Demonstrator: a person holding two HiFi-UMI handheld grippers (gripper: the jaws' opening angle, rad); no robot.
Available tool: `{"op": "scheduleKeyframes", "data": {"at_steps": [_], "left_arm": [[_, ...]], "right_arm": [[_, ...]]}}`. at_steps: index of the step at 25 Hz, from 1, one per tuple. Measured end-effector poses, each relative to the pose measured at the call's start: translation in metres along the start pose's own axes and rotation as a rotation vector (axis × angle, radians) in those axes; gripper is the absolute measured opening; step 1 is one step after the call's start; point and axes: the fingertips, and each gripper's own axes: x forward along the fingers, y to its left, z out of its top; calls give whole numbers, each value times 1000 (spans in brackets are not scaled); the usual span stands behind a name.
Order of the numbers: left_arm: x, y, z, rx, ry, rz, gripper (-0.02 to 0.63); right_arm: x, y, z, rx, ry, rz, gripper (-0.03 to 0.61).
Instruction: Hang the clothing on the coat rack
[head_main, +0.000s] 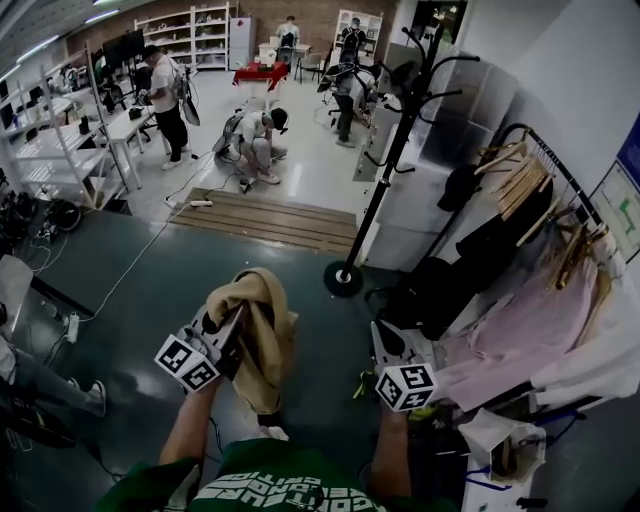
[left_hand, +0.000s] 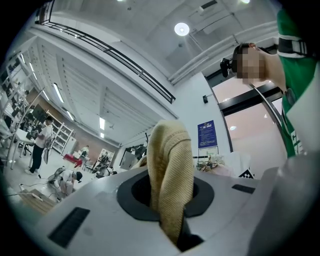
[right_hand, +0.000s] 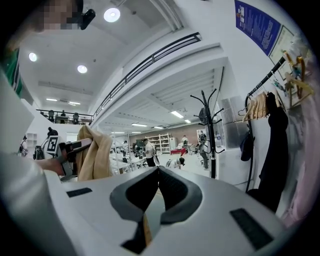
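A tan knit garment (head_main: 262, 335) hangs in folds from my left gripper (head_main: 232, 322), which is shut on it at the lower left of the head view. In the left gripper view the tan knit garment (left_hand: 170, 175) rises from between the jaws, pinched there. My right gripper (head_main: 380, 335) is held to the right of the garment, apart from it, its jaws shut tip to tip with nothing in them (right_hand: 156, 174). The black coat rack (head_main: 400, 130) stands ahead on a round base (head_main: 343, 278). In the right gripper view the coat rack (right_hand: 207, 130) is ahead, and the garment (right_hand: 94, 155) is at the left.
A clothes rail (head_main: 545, 150) with wooden hangers (head_main: 515, 175) and dark and pink garments (head_main: 530, 320) runs along the right wall. A wooden pallet (head_main: 265, 218) lies on the floor beyond the rack. Several people stand or crouch farther back, one crouching person (head_main: 255, 140) near the pallet.
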Motion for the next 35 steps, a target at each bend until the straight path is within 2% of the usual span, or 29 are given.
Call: {"op": "scheduleKeyframes", "data": {"at_steps": [8, 16, 21, 35], "left_arm": [[2, 57, 8, 1, -3, -33, 37], [-1, 99, 5, -5, 26, -25, 37], [-2, 111, 2, -21, 27, -23, 37], [27, 143, 10, -32, -10, -14, 37]], "right_arm": [[51, 21, 5, 2, -13, -35, 8], [76, 39, 11, -7, -5, -54, 9], [81, 35, 13, -9, -2, -79, 9], [120, 18, 21, -18, -13, -71, 9]]}}
